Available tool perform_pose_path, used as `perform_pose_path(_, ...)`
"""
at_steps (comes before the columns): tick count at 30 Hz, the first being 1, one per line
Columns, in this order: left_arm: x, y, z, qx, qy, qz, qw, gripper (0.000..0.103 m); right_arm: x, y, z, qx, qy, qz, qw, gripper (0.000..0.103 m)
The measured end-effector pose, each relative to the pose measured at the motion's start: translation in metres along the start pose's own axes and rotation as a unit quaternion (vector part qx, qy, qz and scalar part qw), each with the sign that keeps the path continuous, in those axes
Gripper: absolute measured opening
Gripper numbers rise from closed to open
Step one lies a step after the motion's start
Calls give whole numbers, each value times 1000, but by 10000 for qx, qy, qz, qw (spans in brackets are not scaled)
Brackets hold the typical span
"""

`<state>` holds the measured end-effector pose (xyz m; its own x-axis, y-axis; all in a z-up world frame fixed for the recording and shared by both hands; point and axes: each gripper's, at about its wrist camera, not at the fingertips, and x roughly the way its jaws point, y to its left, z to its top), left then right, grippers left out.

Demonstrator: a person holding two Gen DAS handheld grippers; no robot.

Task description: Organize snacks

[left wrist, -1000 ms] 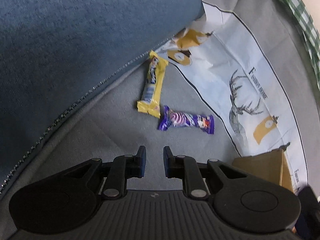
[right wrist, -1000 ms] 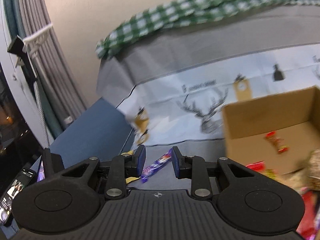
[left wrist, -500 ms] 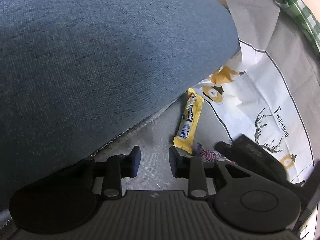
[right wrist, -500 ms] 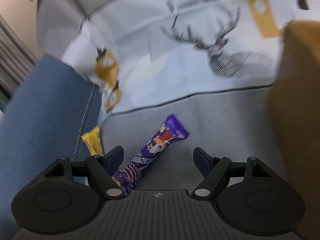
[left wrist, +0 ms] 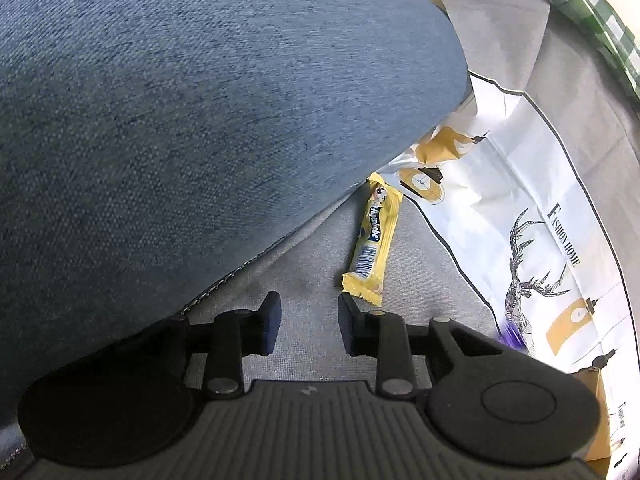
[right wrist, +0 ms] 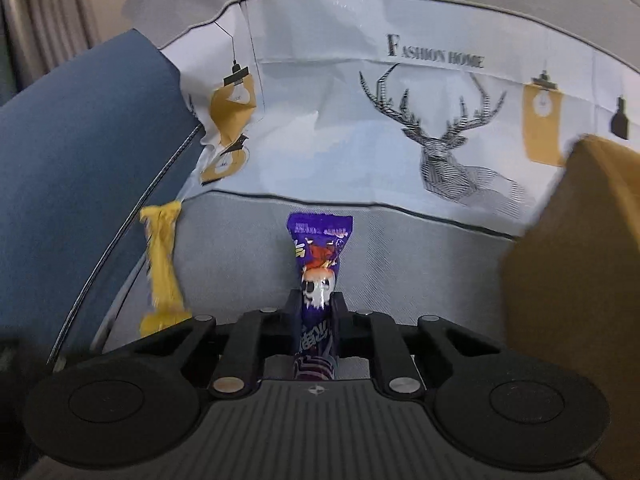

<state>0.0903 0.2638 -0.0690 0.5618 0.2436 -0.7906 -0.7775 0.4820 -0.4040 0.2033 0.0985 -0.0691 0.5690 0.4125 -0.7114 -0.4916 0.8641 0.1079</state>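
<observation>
Purple snack [right wrist: 318, 280] pinched by closing right jaws, its tail hidden; left jaws narrow, empty; yellow bar [left wrist: 372, 240] blurred.

"FASHION HOME" is printed in dark capitals above the deer head on the white cloth [right wrist: 436, 56], and the yellow snack bar [left wrist: 374, 240] carries blue lettering and a barcode, its wording too small to read surely.

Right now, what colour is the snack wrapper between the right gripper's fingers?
Purple snack wrapper, with a white and orange figure printed on it; the right wrist view shows it best.
</observation>
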Motion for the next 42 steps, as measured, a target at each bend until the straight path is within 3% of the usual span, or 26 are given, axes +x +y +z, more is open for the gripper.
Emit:
perform_pose_path(4,3,-9,3,161,-27,-186,9997,33,-48,-2,-26,-309,-82,6,9995,14)
perform_pose_path(8,4,-24,2,575,-101,-341,9977,33,-76,-6,-44,-89,-45,112,9999,14)
perform_pose_path(13,13,-45,1,1234,-347,-296,9913,44,-68,-1,-63,-134,-9,187,9997,14)
perform_pose_path(16,28,-58,0,1645,-352,-183,9856,57,-65,1,-64,-126,93,223,9996,16)
perform_pose_path(18,39,-66,-1,1913,-383,-128,9807,63,-61,2,-63,-195,181,233,9994,27)
perform_pose_path(22,60,-73,3,2195,-314,-66,9751,64,-48,-2,-61,-2,246,282,9993,39)
perform_pose_path(25,74,-71,7,2250,-164,24,9742,58,-43,-1,-58,-19,76,354,9993,45)
perform_pose_path(27,81,-73,5,2446,-127,158,9694,40,-36,2,-56,-128,112,343,9993,48)
perform_pose_path(29,81,-71,4,2557,-184,205,9664,27,-29,2,-55,-99,180,343,9992,50)
perform_pose_path(32,74,-70,4,2552,-204,212,9664,27,-21,5,-54,-206,121,211,9995,50)
perform_pose_path(34,68,-70,3,2581,-238,165,9657,27,-18,5,-54,-282,83,164,9994,40)
perform_pose_path(36,60,-70,1,2589,-195,37,9657,27,-21,3,-53,-291,17,173,9994,7)
perform_pose_path(39,42,-65,-7,2662,-149,-145,9637,27,-32,-2,-51,-179,-119,319,9993,0)
perform_pose_path(42,19,-56,-21,2860,-92,-214,9580,27,-51,-3,-51,-299,-260,443,9982,0)
